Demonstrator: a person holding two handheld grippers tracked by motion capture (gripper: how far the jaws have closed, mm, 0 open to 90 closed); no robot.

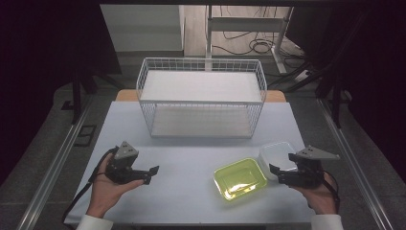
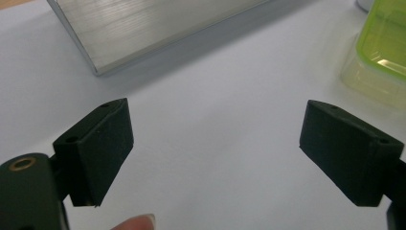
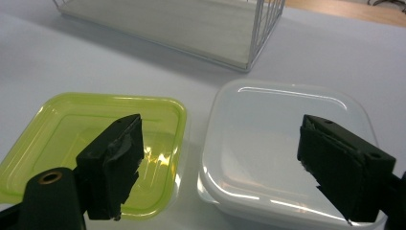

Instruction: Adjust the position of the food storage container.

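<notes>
Hovering right claw (image 1: 276,173) open over white container (image 1: 276,152), green container (image 1: 240,178) alongside

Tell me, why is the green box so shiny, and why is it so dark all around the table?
In the high view, lamp glare streaks the green box, and the table is lit while the room's edges fall black. In the right gripper view, the same glare glints inside it, and the white box shows soft reflections. In the left gripper view, the wire basket's base casts a grey shadow.
</notes>
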